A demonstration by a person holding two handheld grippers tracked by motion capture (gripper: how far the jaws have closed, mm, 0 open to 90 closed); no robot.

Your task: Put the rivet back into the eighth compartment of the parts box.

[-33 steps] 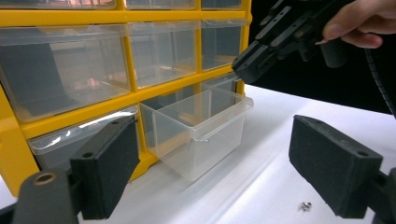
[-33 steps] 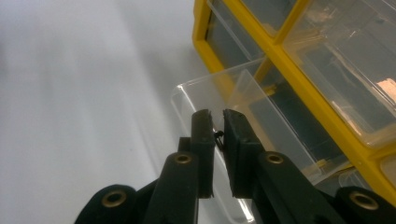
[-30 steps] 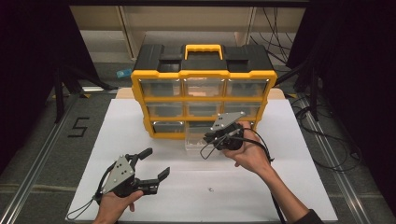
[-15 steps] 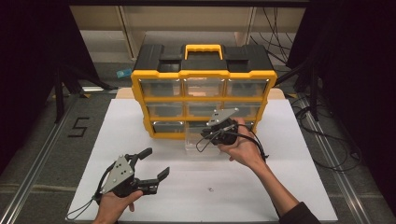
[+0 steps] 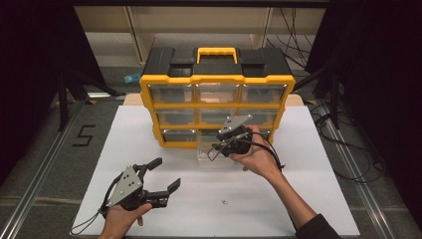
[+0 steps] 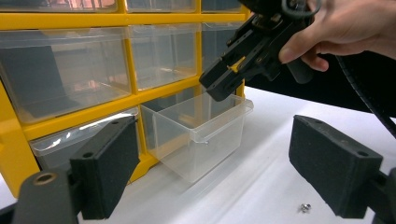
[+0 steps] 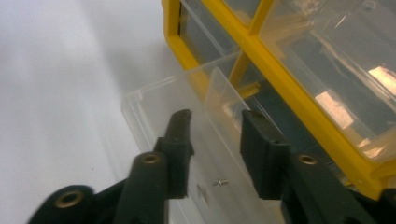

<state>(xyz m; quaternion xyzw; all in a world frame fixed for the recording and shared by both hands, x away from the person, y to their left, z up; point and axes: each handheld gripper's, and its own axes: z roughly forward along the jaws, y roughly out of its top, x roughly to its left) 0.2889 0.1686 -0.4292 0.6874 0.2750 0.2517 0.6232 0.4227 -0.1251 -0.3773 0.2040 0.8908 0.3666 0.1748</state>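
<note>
My right gripper (image 7: 212,128) had its jaws just opening, parted w/ nothing pinched btwn them; they hung over the clear drawer (image 7: 187,154), which sat pulled most of the way out of the bottom row of the yellow organizer (image 7: 299,93). In the right gripper view a small screw (image 7: 220,182) lay on the drawer's floor, loose, btwn and below the two pads, touching neither. From the high view the right gripper (image 5: 217,147) was tilted down toward the drawer (image 5: 209,158), my right hand (image 5: 259,157) wrapped round its body, cable trailing off to the side. The drawer's back end was still in its slot at the middle of the bottom row, front end out on the white table (image 5: 318,149). My left gripper (image 5: 161,175) was well apart from all that, near the table's front-left, jaws wide and released, holding nothing, left hand (image 5: 119,219) under it. In the left gripper view both pads framed the drawer (image 6: 201,135) and organizer (image 6: 116,105) from a distance, w/ the right gripper (image 6: 219,86) above the drawer's rear rim. A 2nd small screw (image 5: 225,202) lay alone on the table btwn my two forearms; same one seen at (image 6: 306,207) close by the left gripper's pad. Organizer's other drawers were shut, black top w/ yellow handle (image 5: 217,52) facing up.
</note>
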